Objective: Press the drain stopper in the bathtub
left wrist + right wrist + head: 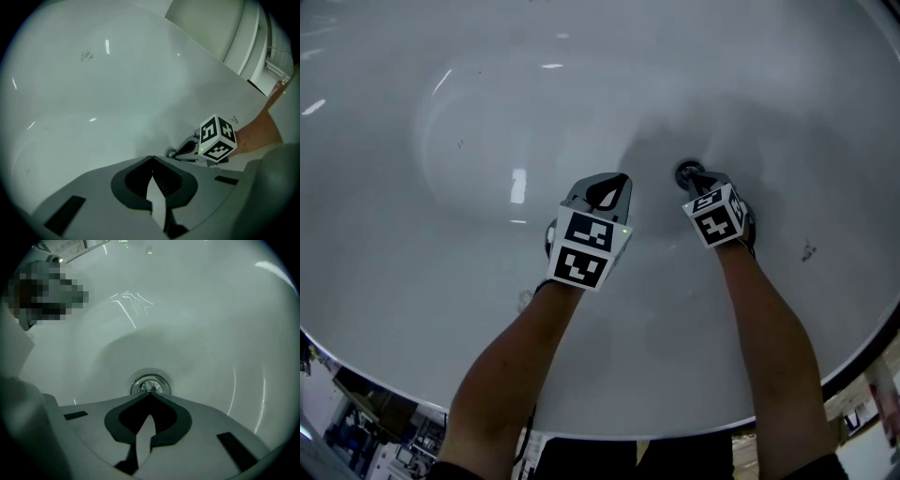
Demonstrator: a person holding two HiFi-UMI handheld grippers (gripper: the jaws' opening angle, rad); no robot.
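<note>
Right gripper (150, 394), jaws together as one blunt tip, sits at the round chrome drain stopper (151, 383) from 6 o'clock, likely to press it; left gripper (152, 158), closed and empty, hangs at 9 o'clock

No legible text or numbers

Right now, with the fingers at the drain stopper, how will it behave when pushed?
The drain stopper looks like shiny, rigid metal, so the shut right gripper may skid off-centre. Seated in the bathtub floor, it likely sinks straight, not tipping.
</note>
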